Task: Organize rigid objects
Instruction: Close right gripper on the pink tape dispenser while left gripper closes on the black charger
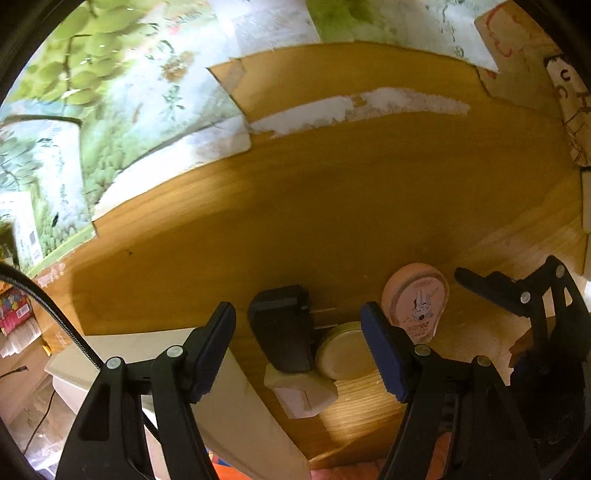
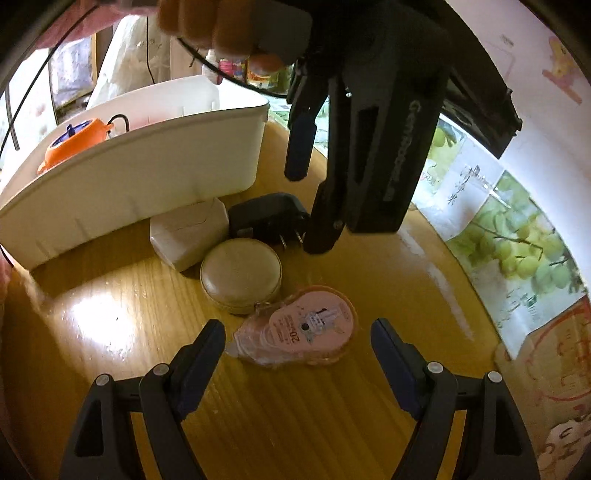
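Observation:
Four small items sit together on the wooden table [image 2: 110, 314], just in front of a white bin [image 2: 140, 173]. They are a black plug adapter [image 2: 266, 218], a white box [image 2: 188, 232], a round beige case [image 2: 240, 275] and a pink correction-tape dispenser [image 2: 306, 328]. My right gripper [image 2: 297, 356] is open, low over the table, with the pink dispenser between its fingers but not touched. My left gripper [image 1: 299, 350] is also open and hangs steeply over the adapter [image 1: 284, 328], the beige case [image 1: 343, 354] and the white box [image 1: 299, 391]. The dispenser [image 1: 415, 302] lies just beyond its right finger.
An orange object [image 2: 79, 138] lies in the white bin [image 1: 147, 354]. Grape-print paper [image 1: 110, 110] and cardboard cover the table's far side. A hand [image 2: 221, 26] holds the left gripper [image 2: 306, 210] from above. The right gripper [image 1: 517, 295] shows at the right edge of the left wrist view.

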`<state>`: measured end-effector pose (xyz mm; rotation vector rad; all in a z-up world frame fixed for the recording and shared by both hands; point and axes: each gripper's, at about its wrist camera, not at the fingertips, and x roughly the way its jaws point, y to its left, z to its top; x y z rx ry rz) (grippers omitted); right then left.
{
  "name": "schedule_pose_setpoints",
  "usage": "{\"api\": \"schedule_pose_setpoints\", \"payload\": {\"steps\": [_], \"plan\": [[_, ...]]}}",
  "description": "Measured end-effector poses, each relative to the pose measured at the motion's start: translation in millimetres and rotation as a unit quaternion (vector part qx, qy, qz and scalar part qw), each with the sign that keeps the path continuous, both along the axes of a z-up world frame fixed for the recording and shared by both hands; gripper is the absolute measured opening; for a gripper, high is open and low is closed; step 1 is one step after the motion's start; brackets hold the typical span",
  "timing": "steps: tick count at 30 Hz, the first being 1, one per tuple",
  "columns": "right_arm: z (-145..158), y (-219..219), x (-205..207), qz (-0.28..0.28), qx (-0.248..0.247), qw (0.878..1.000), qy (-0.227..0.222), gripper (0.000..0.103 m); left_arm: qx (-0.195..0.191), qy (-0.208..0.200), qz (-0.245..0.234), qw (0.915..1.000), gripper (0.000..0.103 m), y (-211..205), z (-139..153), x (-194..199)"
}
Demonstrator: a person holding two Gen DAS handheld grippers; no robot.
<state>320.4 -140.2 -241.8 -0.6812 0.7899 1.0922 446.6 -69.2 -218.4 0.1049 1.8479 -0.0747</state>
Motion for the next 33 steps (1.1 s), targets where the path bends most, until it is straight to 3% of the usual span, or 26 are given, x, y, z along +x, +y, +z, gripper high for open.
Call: {"api": "schedule_pose_setpoints", "payload": {"steps": [11, 15, 19, 22, 29, 33], "plan": [[-10.9, 8.9, 11.1, 0.000, 0.005, 0.999, 0.034, 0.082, 0.022, 0.011, -0.029, 0.9993, 0.072, -18.3, -17.2, 0.5], [-9.3, 12.7, 14.4, 0.000, 0.009, 0.999, 0.037, 0.081, 0.026, 0.015, -0.039, 0.9988, 0.064, -22.9, -22.0, -1.2], [-7.6, 15.0, 17.1, -0.002, 0.008, 0.999, 0.035, 0.069, 0.040, 0.010, -0.057, 0.9975, 0.058, -35.6, -30.2, -2.8], [-2.3, 11.0, 14.5, -0.019, 0.003, 0.999, 0.037, 0.059, 0.042, 0.006, -0.062, 0.9972, 0.058, -36.4, -32.5, -6.5], [6.9, -7.3, 6.0, -0.078, -0.017, 0.996, 0.044, 0.059, 0.045, -0.006, -0.065, 0.9968, 0.058, -38.6, -32.5, -10.4], [12.0, -19.5, -1.2, -0.136, -0.021, 0.988, 0.068, 0.059, 0.041, -0.013, -0.062, 0.9971, 0.058, -36.2, -24.2, -12.2]]}}
